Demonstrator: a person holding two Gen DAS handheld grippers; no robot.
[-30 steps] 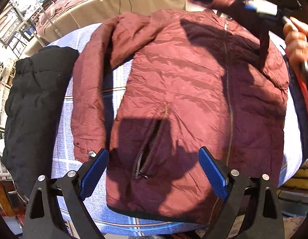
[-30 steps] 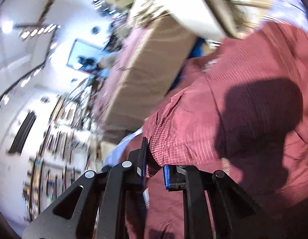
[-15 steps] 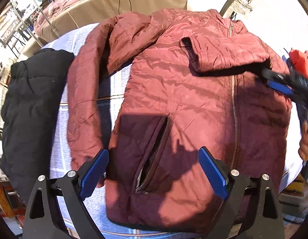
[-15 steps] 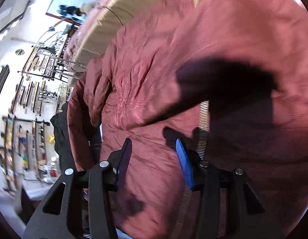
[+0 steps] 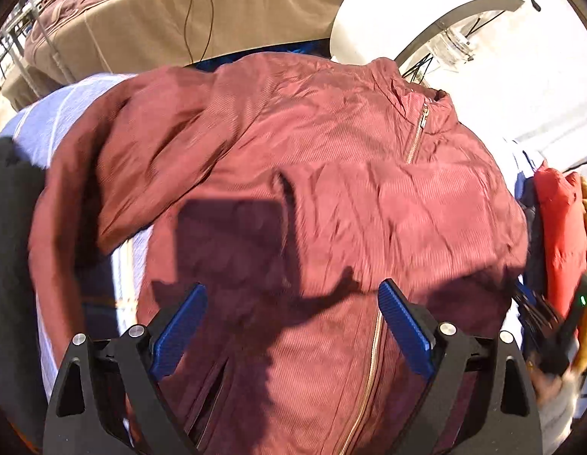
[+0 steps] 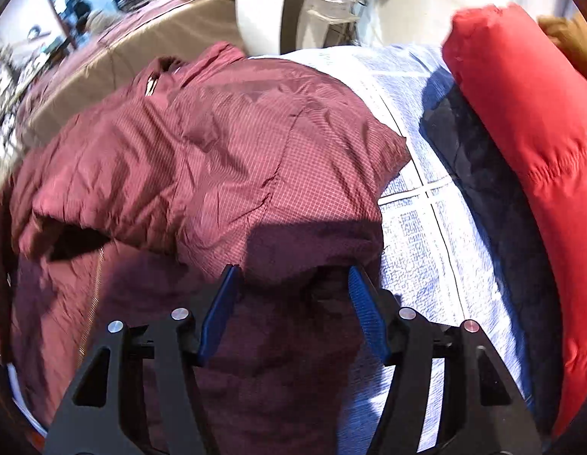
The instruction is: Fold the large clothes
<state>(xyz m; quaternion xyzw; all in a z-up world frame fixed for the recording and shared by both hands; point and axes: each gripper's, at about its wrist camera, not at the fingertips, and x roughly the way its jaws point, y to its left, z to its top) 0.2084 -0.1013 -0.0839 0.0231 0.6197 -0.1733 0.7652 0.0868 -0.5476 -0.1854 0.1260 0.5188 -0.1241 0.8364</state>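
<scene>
lying spread: maroon jacket front side up on the pale blue checked cloth that covers the surface, collar at the far end, zip running down the middle
folded part: one sleeve is laid across the chest, its cuff end toward the zip
other sleeve: hangs out to the side over the cloth, next to a black garment at the edge of the left view
left gripper: held above the lower front of the jacket, jaws spread wide, nothing between the blue pads
right gripper: over the jacket's side edge near the folded sleeve, jaws apart and empty; whether they touch the fabric cannot be told
beside the jacket: red puffy garment lying on a dark one, near but apart from the maroon jacket
behind: tan covered mattress or sofa and a white curved stand
</scene>
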